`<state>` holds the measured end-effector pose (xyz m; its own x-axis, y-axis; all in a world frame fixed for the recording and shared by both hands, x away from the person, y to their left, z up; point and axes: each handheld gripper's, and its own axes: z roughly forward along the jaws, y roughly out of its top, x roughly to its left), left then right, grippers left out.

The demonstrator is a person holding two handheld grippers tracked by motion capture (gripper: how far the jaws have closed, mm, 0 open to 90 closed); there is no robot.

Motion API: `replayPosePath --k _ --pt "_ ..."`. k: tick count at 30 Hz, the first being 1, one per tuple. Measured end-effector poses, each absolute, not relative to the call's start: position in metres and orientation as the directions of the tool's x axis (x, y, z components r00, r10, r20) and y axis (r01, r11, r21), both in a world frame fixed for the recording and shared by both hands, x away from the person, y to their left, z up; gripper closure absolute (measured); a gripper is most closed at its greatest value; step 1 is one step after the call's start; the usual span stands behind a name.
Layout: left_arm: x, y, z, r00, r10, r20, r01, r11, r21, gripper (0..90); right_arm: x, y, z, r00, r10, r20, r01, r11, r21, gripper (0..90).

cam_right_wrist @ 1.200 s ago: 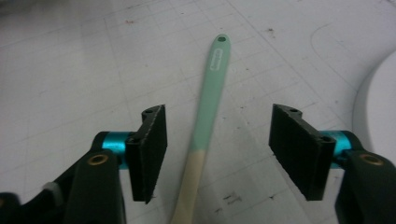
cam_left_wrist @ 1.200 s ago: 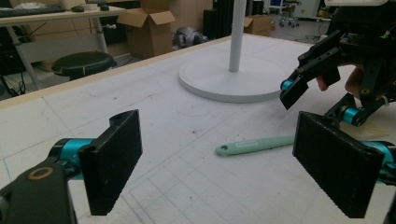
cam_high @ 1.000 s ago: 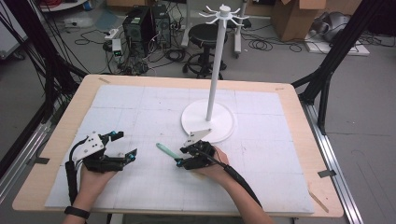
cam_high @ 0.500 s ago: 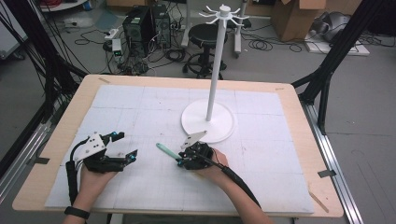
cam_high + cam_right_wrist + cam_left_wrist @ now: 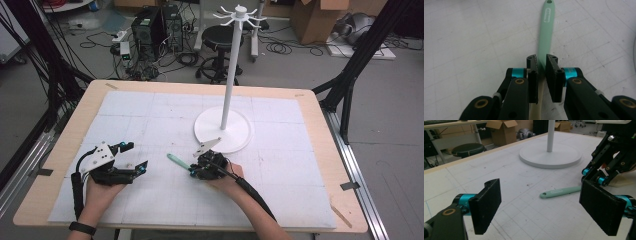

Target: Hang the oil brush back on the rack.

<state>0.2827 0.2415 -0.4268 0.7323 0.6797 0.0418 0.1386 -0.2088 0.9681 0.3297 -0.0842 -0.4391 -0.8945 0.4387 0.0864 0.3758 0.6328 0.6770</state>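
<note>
A mint-green utensil handle (image 5: 177,160) with a hole at its tip lies low over the white mat, pointing left. My right gripper (image 5: 192,171) is shut on its near end, where the handle (image 5: 546,27) turns cream between the jaws (image 5: 542,61). My left gripper (image 5: 138,155) rests on the mat to the left, open and holding nothing. In the left gripper view the wide-apart jaws (image 5: 541,207) frame the handle (image 5: 560,192), with the right gripper (image 5: 596,176) at its far end.
A white stand (image 5: 222,131) with a round base and a tall pole topped by hooks (image 5: 241,12) stands just behind the right gripper. The gridded white mat (image 5: 150,115) covers the wooden table. Computers, a stool and cables sit on the floor beyond.
</note>
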Motion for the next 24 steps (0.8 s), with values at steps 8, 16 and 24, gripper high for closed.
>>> replayPosePath --k 8,16,24 --pt "0.282 0.241 -0.427 0.732 0.680 0.045 0.139 -0.213 0.967 18.6 0.328 -0.083 -0.438 -0.902 0.427 0.066 0.355 0.647 0.675 82.5" --pt "0.281 0.242 -0.427 0.731 0.680 0.048 0.134 -0.213 0.968 18.6 0.328 -0.086 -0.433 -0.908 0.416 0.047 0.329 0.638 0.697 82.6" --pt "0.281 0.242 -0.427 0.733 0.679 0.043 0.134 -0.207 0.969 18.7 0.329 -0.100 -0.419 -0.898 0.437 0.051 0.323 0.577 0.750 82.6"
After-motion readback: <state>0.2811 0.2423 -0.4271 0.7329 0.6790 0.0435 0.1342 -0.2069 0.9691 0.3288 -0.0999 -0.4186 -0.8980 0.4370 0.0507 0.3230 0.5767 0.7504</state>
